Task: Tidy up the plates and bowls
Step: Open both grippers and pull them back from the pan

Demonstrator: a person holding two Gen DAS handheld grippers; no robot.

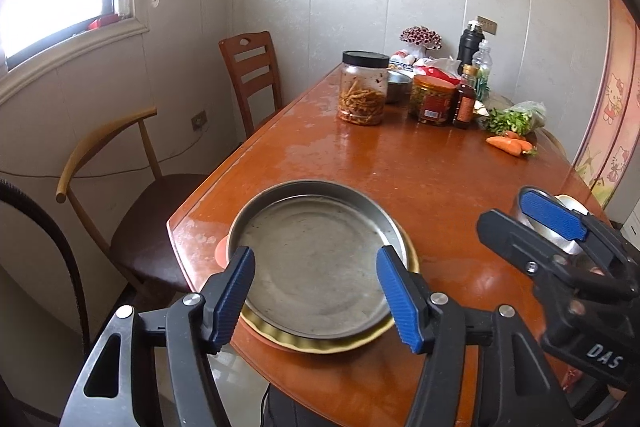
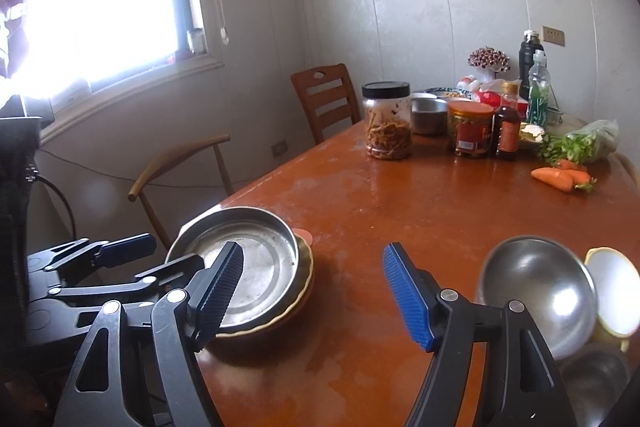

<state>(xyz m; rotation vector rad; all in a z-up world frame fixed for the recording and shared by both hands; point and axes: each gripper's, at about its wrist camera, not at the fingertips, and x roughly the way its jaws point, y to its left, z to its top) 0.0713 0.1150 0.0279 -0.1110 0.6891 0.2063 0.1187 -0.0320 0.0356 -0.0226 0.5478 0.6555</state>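
Note:
A round steel plate (image 1: pixel 316 259) sits on a yellow-rimmed plate (image 1: pixel 332 345), with an orange dish (image 1: pixel 221 251) under them, at the table's near left corner. My left gripper (image 1: pixel 316 297) is open and empty, its fingers on either side of the stack's near rim. The stack also shows in the right wrist view (image 2: pixel 248 263). My right gripper (image 2: pixel 316 295) is open and empty above bare table, between the stack and a steel bowl (image 2: pixel 540 287). A white bowl with a yellow rim (image 2: pixel 614 291) lies against the steel bowl. Another steel bowl (image 2: pixel 596 383) sits below them.
At the far end of the wooden table (image 1: pixel 420 171) stand a black-lidded jar (image 1: pixel 364 87), a red-lidded jar (image 1: pixel 433 99), a sauce bottle (image 1: pixel 466 99), a small steel bowl (image 1: pixel 398 85), greens (image 1: pixel 516 117) and carrots (image 1: pixel 510 143). Two chairs (image 1: pixel 132 195) stand at the left.

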